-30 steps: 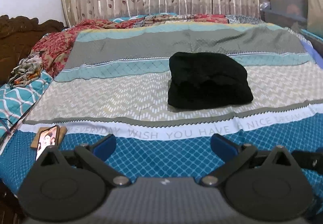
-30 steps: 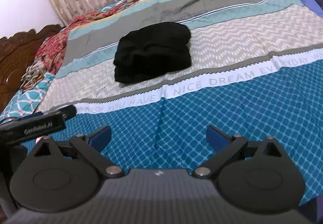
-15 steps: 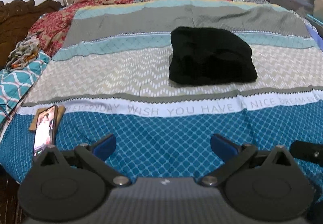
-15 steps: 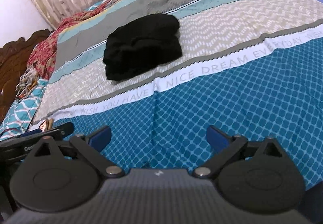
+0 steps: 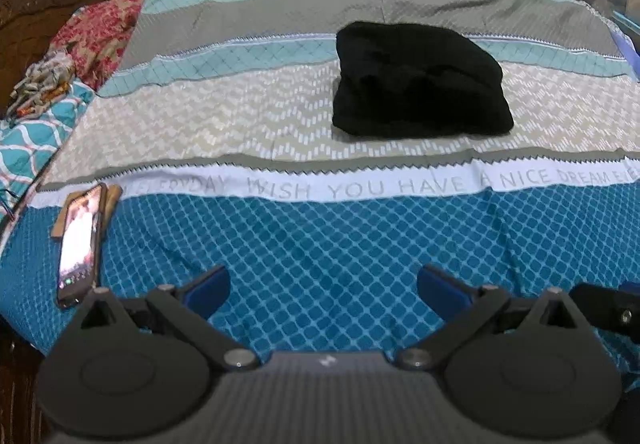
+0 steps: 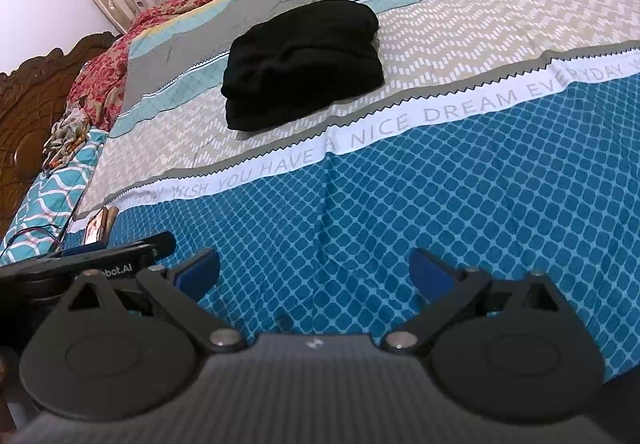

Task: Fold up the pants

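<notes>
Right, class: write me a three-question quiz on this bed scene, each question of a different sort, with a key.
1. True or false: the black pants lie spread flat and unfolded.
2. What is the left hand-held gripper holding? A) the pants B) the phone C) nothing
3. Fill in: the phone lies near the bedspread's ____ edge, seen from the left wrist view.

Key: 1 false, they sit as a folded bundle; 2 C, and the right hand-held gripper is open and empty too; 3 left.

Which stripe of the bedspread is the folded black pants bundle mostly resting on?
The folded black pants bundle lies mostly on the beige zigzag-patterned stripe, its far edge reaching the light teal diamond stripe, not the blue one.
</notes>
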The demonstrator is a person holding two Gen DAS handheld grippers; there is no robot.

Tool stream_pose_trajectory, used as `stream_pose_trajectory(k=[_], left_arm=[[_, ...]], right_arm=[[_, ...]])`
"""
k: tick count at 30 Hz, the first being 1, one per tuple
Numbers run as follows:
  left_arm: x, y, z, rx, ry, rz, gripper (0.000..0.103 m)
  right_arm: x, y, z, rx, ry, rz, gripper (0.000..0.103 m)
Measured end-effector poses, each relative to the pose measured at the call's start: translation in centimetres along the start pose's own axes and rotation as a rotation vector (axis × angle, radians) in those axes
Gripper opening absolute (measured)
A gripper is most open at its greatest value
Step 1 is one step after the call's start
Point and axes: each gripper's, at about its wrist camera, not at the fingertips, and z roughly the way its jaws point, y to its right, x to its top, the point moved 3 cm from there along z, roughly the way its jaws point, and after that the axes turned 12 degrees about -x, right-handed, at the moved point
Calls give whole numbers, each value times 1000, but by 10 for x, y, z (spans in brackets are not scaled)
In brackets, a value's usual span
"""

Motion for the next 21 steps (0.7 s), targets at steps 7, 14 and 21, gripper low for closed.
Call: stream_pose_trajectory(k=[7,14,21], left_arm=[[-6,6,6,-11,-32,10,103],[-7,6,9,-11,-49,11,103],[-10,7,12,-39,-63,13,103]], right_arm=[[-1,2,2,-5,-15,3,103],[-1,4,4,-2,-27,5,103],[-3,5,7,1,-46,12,103]])
